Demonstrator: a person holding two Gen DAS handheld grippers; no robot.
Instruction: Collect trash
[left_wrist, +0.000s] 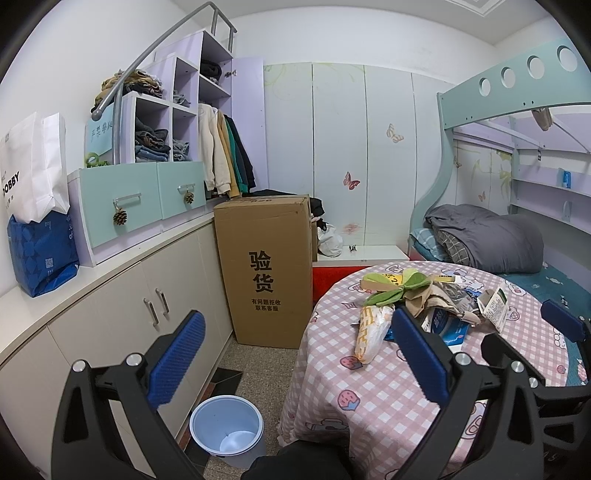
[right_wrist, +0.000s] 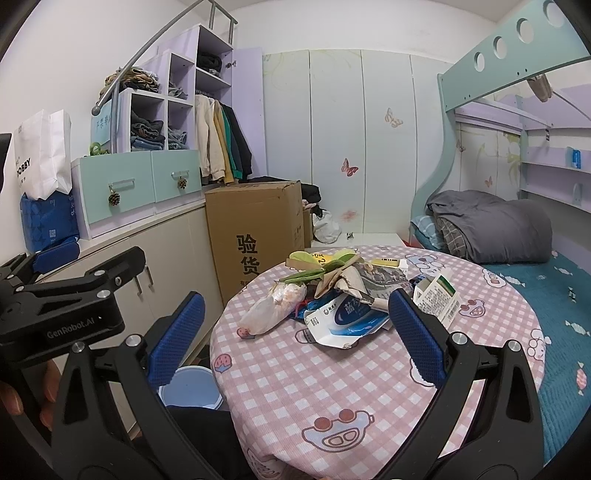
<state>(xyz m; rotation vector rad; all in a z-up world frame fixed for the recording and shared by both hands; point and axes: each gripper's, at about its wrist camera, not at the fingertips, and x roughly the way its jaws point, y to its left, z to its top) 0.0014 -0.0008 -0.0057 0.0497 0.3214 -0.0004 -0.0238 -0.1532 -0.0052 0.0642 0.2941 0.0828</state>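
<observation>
A pile of trash lies on the round table with the pink checked cloth (right_wrist: 332, 387): a crumpled clear plastic bag (right_wrist: 273, 306), a torn blue-and-white package (right_wrist: 343, 321), a white-and-green carton (right_wrist: 439, 295), crumpled paper (right_wrist: 365, 280) and a green leafy piece (right_wrist: 314, 273). A light blue bin (left_wrist: 227, 428) stands on the floor left of the table, with nothing visible inside. My left gripper (left_wrist: 299, 354) hangs open above the bin and the table's edge. Over the table's near side, short of the pile, my right gripper (right_wrist: 297, 338) is open with nothing between its fingers.
A tall cardboard box (left_wrist: 266, 269) stands behind the bin, against the white cabinets (left_wrist: 159, 295). A bunk bed with a grey quilt (right_wrist: 491, 225) lies right of the table. The floor gap between cabinets and table is narrow.
</observation>
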